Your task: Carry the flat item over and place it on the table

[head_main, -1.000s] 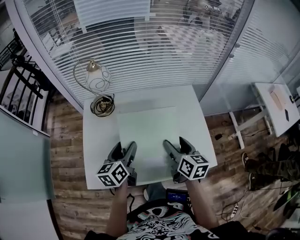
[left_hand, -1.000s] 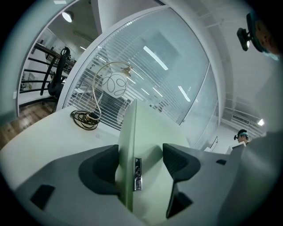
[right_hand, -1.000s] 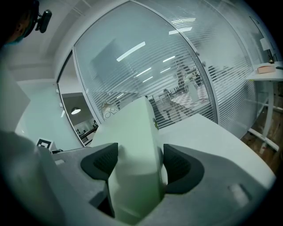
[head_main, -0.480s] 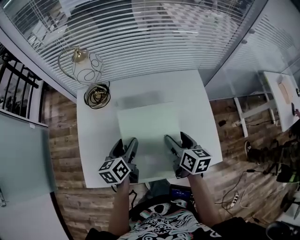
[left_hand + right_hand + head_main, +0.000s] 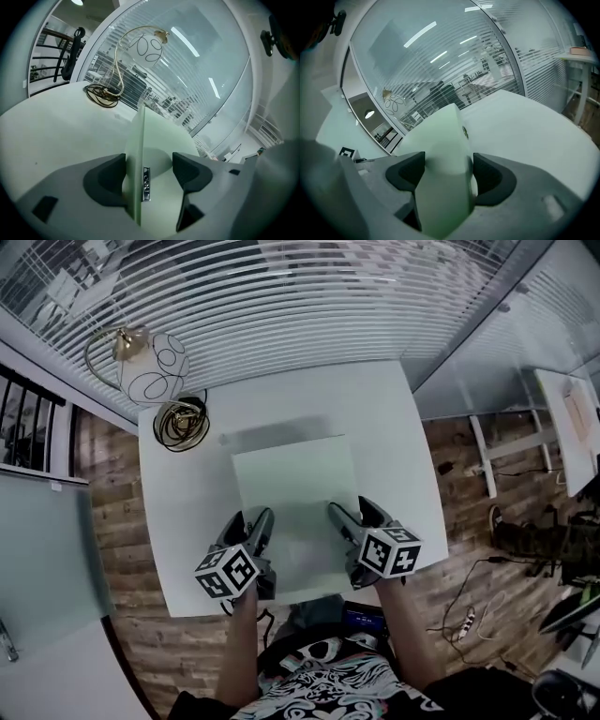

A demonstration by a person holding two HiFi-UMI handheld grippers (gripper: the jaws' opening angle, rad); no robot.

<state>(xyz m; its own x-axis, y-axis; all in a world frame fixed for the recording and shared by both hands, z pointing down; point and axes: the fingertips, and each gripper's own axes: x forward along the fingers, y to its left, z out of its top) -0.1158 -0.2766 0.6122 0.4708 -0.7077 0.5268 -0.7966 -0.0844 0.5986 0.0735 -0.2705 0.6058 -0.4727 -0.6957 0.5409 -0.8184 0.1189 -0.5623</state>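
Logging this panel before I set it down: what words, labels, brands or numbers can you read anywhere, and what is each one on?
Metal tag on the edge of the flat panel: it carries characters, but they are too blurred to read.
Left marker cube and right marker cube: black-and-white square patterns only, no words.
Nothing else legible in any view.

The person (image 5: 328, 681) is cut off at the head view's bottom edge. The panel's (image 5: 295, 484) near corners hide under the left gripper (image 5: 251, 518) and right gripper (image 5: 350, 510). The tag's (image 5: 146, 183) print is unreadable.
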